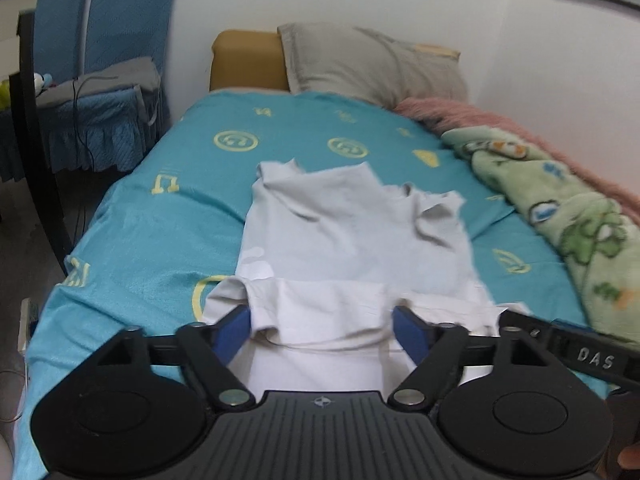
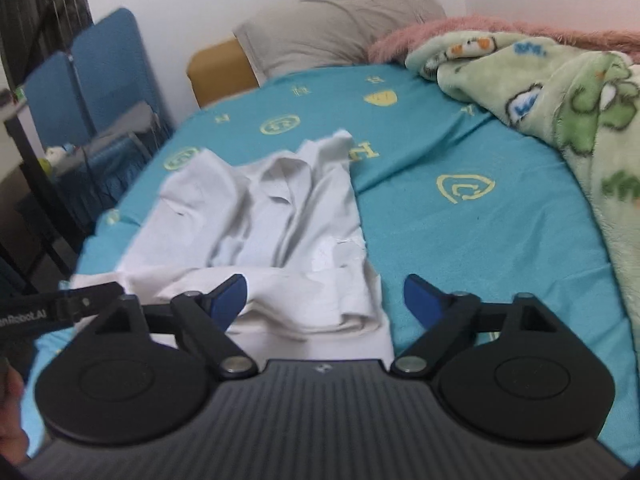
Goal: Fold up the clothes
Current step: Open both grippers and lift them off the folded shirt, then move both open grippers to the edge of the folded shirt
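Observation:
A white shirt [image 1: 352, 236] lies on the teal bed sheet [image 1: 160, 216], collar end far, its near hem folded back into a thick band. My left gripper [image 1: 322, 322] is open, its blue fingers on either side of that folded hem near the shirt's left part. In the right wrist view the shirt [image 2: 280, 216] lies left of centre, wrinkled. My right gripper [image 2: 326, 300] is open over the shirt's near right corner; its left finger is above the cloth, its right finger above bare sheet [image 2: 480, 240]. Neither gripper holds cloth.
A grey pillow [image 1: 372, 64] and a tan headboard [image 1: 248, 60] stand at the far end. A green cartoon blanket [image 2: 560, 92] and a pink furry blanket [image 1: 520, 128] lie along the right side. Blue chairs [image 1: 104, 60] stand left of the bed.

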`<state>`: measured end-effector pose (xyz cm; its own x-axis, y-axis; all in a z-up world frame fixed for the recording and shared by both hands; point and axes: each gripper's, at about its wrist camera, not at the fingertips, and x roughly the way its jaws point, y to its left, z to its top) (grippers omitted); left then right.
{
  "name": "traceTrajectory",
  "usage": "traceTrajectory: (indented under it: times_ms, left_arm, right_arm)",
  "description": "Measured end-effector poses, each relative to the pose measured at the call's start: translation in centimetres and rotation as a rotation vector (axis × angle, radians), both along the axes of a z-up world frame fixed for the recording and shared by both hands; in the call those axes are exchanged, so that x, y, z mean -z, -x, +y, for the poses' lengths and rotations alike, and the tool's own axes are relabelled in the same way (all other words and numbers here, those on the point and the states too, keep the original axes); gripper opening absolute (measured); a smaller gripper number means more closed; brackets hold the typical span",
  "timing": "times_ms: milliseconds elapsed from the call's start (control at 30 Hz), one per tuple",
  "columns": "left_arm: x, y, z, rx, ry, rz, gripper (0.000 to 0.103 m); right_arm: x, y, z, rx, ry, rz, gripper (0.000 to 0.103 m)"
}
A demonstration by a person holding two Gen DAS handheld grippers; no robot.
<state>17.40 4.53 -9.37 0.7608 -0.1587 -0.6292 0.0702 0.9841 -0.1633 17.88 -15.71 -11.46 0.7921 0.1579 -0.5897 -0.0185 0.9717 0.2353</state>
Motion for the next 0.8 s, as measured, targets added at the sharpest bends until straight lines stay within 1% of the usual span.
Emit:
traceTrajectory:
  times_ms: [67,167,267,367,500,567,600,667,733,800]
  left_arm:
    - [-1.1,1.6,-0.3,0.008,-0.013,-0.013,0.082]
    - [-2.7,4.4,-0.7,0.028,-0.072,-0.046,0.085]
    - [-4.1,7.0,-1.0,0.045,-0.121,-0.080,0.087]
    - [-5.0,9.0,-0.9,0.042,-0.114,-0.093,0.089]
    - [-5.5,11.6,-0.7,0.037,-0.103,-0.087,0.091]
    - [-5.7,12.5,-0.6,0.035,-0.099,-0.080,0.092]
    - [-5.8,12.8,-0.5,0.031,-0.086,-0.067,0.092]
    - [-5.7,13.2,0.1,0.013,-0.024,-0.014,0.093]
    - [-5.1,13.2,0.9,-0.006,0.061,0.062,0.093]
    - [-4.2,13.1,1.5,-0.018,0.124,0.143,0.093]
  right_arm:
    - [-1.1,1.5,0.1,-0.009,-0.007,-0.004,0.086]
    - [-2.7,4.0,0.4,-0.011,0.023,-0.037,0.086]
    - [-3.9,6.1,0.7,-0.017,0.030,-0.040,0.086]
    - [-5.0,7.9,0.9,-0.030,0.038,-0.055,0.086]
    - [-5.8,10.1,0.9,-0.024,0.035,-0.079,0.086]
    - [-6.0,10.7,0.9,-0.020,0.031,-0.076,0.086]
    - [-6.1,10.9,0.9,-0.017,0.030,-0.075,0.086]
    - [-6.2,11.3,0.9,-0.011,0.026,-0.072,0.086]
    - [-6.2,11.4,0.7,-0.002,0.013,-0.063,0.086]
    - [-6.0,11.4,0.5,0.007,0.000,-0.050,0.086]
